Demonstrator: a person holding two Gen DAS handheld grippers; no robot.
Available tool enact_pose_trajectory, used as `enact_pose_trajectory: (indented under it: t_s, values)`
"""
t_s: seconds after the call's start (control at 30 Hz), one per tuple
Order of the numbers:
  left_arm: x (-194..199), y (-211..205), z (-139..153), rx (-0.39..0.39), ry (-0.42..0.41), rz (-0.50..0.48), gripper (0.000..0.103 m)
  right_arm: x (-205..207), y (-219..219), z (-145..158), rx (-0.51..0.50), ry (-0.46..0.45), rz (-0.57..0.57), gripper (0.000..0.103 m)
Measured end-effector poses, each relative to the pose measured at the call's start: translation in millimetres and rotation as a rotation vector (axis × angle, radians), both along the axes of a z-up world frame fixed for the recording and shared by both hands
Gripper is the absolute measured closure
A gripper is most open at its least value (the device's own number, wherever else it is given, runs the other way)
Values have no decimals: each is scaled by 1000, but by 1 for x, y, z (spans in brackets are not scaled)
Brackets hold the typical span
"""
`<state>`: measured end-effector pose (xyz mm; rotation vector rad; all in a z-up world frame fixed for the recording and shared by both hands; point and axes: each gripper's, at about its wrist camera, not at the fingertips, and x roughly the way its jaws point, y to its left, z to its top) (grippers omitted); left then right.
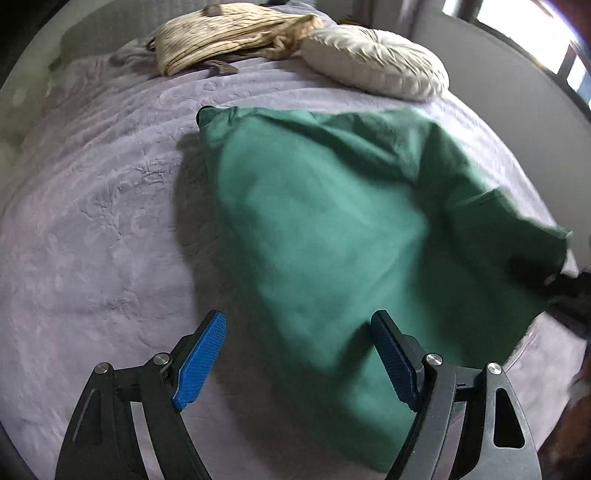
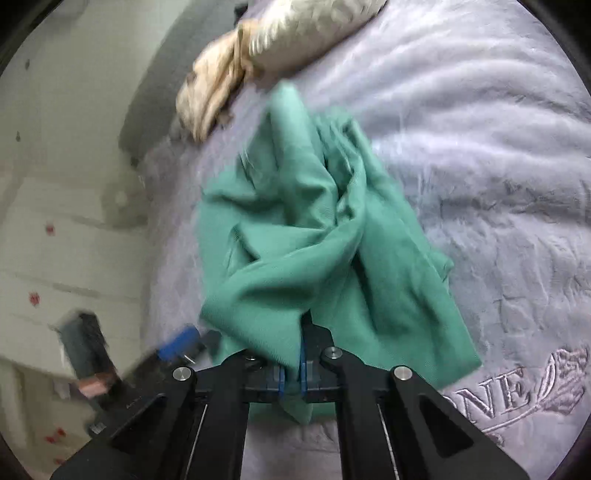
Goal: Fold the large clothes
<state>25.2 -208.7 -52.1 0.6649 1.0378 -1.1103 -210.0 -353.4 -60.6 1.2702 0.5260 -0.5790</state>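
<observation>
Left gripper [image 1: 297, 354] stands wide open in the left wrist view, blue pads [image 1: 201, 363] well apart, nothing pinched; it hangs over the near part of the green cloth [image 1: 332, 229], which fills the gap between the pads from below, touch not clear. Cloth lies spread on the lilac bedspread [image 1: 92, 240], its right side lifted and blurred toward the frame edge, where a dark shape is too blurred to name. Far side of the bed: round cream cushion [image 1: 376, 62] and a striped beige garment [image 1: 229, 33] beside it, both apart from the cloth. Grey headboard [image 1: 498, 85] runs behind, window at upper right. Right wrist view: right gripper [image 2: 291, 373] clamped narrow on the cloth [image 2: 295, 229], pads nearly together with a fold of green fabric caught between them and a tip poking out below. Cloth hangs bunched and twisted from the grip, raised off the bedspread [image 2: 498, 166], far end trailing toward the beige garment [image 2: 210, 92]. Embroidered letters and a flower show on the bedspread at lower right. Left gripper's blue pad [image 2: 179, 345] appears blurred at lower left.
</observation>
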Motion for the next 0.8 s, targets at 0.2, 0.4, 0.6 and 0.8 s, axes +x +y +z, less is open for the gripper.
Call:
enact_pose_trajectory:
  t_s: [0.2,0.4,0.6,0.8]
  values:
    - [10,16,-26,31,31,2,3,-69,23,-85,302,-3,-205,99]
    - [18,23,-17,47,49,29,4,-81,23,-83,327,-4,-166,94]
    - [46,13,9,-18,8,111,4,-85,2,-4,48,96,-59,81]
    - [76,-31,9,-51,-45,256,4,-2,-76,12,-96,68,96,28]
